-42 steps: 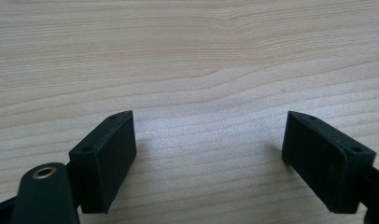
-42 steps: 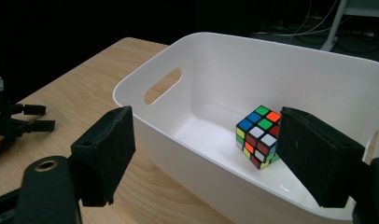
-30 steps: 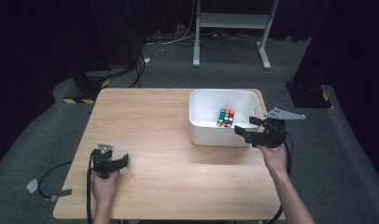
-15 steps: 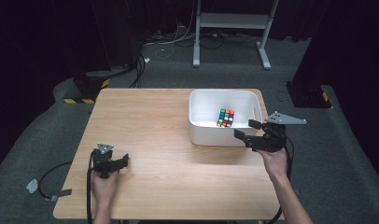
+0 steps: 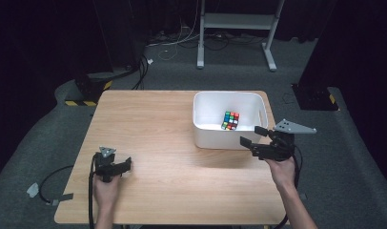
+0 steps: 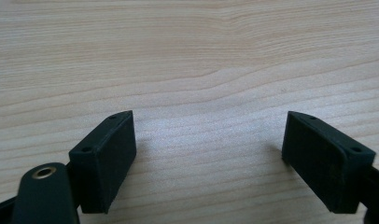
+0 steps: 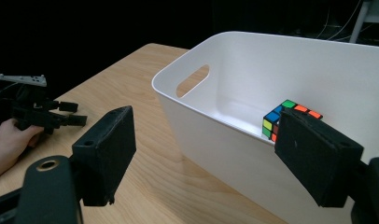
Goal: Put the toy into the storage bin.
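high view: cube [image 5: 230, 120] lies in white bin [image 5: 199, 133]
right gripper [image 5: 252, 138]: jaws apart, empty, backed off bin since drop; likely done
left gripper [image 5: 125, 163]: jaws apart, idle on table [image 5: 148, 119]

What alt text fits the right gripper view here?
The right tool, open and empty, points at the near wall of a white bin holding a puzzle cube. Farther left on the wooden table, a hand holds the left tool.

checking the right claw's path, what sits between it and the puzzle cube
The near wall of the white bin stands between the right claw and the cube, clearest in the right gripper view; the cube lies inside the bin.
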A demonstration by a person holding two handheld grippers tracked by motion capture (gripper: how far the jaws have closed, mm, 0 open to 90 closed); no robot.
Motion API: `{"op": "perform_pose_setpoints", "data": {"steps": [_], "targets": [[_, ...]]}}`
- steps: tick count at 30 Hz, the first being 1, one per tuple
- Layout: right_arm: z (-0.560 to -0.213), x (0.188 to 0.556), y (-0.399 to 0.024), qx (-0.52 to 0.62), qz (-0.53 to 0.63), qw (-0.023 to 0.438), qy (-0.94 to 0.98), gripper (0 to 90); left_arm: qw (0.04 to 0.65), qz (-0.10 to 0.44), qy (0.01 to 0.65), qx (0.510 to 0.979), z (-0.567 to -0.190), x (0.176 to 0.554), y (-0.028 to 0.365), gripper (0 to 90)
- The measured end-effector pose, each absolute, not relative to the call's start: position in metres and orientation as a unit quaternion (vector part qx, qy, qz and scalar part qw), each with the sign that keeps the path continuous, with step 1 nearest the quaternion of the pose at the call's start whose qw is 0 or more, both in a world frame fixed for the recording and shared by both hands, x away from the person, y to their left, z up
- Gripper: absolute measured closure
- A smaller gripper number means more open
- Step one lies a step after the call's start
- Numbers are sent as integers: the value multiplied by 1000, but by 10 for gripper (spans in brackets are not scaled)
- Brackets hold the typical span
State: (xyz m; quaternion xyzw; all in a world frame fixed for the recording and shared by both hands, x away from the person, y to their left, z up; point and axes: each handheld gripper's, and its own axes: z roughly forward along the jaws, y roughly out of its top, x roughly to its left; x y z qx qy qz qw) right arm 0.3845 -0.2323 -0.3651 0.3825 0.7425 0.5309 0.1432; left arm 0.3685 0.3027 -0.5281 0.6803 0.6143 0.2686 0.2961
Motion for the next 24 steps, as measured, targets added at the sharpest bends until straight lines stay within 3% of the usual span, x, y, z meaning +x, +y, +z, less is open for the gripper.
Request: {"op": "perform_pose_setpoints", "data": {"steps": [24], "targets": [[-377, 369, -236, 386, 537, 131, 739, 203, 296, 269, 614, 680, -528, 369, 303, 178]]}}
